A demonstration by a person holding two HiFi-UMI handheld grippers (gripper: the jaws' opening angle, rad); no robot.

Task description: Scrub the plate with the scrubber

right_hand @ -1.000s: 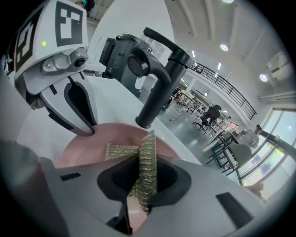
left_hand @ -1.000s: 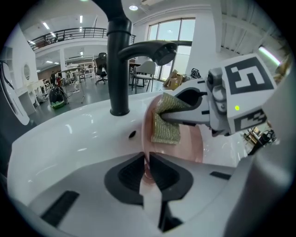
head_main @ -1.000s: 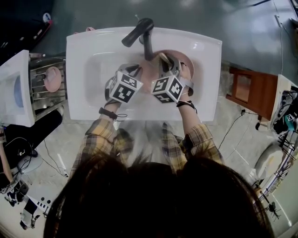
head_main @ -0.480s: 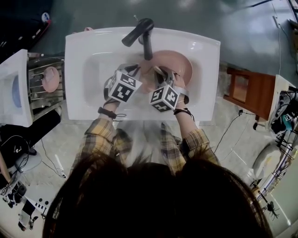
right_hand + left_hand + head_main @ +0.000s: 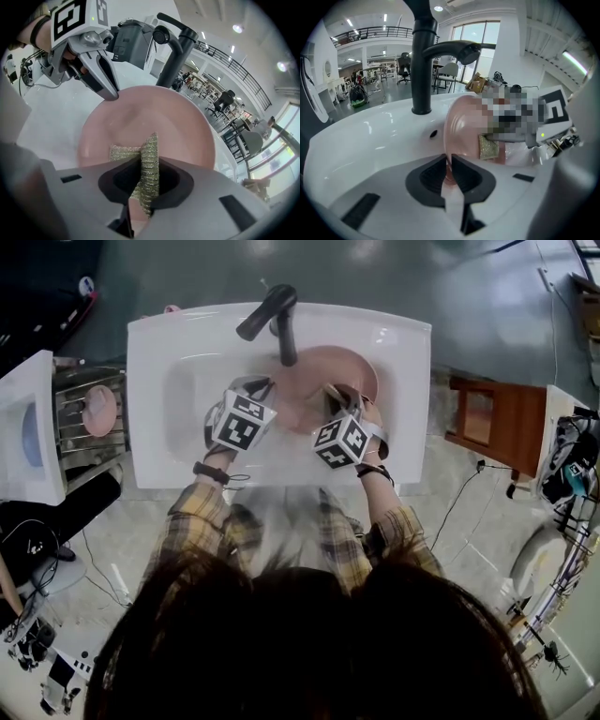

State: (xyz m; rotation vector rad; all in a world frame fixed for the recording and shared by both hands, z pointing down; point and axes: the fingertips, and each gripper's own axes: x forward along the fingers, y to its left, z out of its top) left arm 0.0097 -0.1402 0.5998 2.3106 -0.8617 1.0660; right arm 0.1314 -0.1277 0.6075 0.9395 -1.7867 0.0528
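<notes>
A pink plate (image 5: 330,371) stands tilted in the white sink (image 5: 178,338), under the black faucet (image 5: 270,313). My left gripper (image 5: 450,169) is shut on the plate's near rim and holds it up; in the right gripper view its fingers (image 5: 104,79) pinch the plate's left edge. My right gripper (image 5: 148,180) is shut on a gold mesh scrubber (image 5: 149,159), which is pressed flat against the plate's face (image 5: 154,119). In the left gripper view the scrubber (image 5: 488,146) lies on the lower part of the plate. In the head view both marker cubes cover most of the jaws.
A dish rack (image 5: 86,390) left of the sink holds a pink dish (image 5: 98,409). A white bin (image 5: 28,427) stands further left. A brown wooden stool (image 5: 489,418) stands to the right of the sink. Cables lie on the floor.
My right gripper has drawn the scrubber back across the plate toward the near side, so more of the plate's far half shows. The left gripper has kept its hold on the rim.
</notes>
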